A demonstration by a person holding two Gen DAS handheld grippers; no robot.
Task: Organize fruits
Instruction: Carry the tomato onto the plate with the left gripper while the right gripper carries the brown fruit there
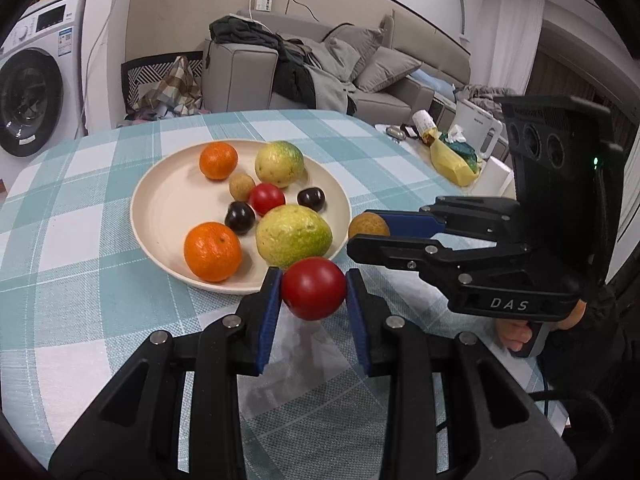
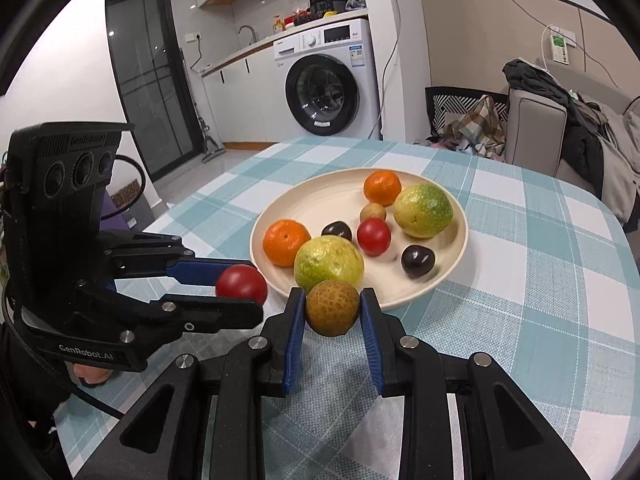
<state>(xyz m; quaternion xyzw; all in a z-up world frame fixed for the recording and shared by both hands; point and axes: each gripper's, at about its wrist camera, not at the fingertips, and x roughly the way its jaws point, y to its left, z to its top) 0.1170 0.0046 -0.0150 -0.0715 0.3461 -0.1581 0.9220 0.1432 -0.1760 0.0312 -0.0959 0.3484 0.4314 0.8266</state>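
The left gripper (image 1: 314, 292) pinches a red cherry tomato (image 1: 313, 288) and the right gripper (image 2: 332, 308) pinches a brown longan (image 2: 332, 307), both raised just before the cream plate (image 1: 160, 200), probably to join the fruits gathered there.

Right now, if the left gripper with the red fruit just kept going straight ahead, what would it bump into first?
Probably the near rim of the plate, then the big green-yellow fruit just behind it. The left gripper points there with its red fruit, though depth is hard to judge.
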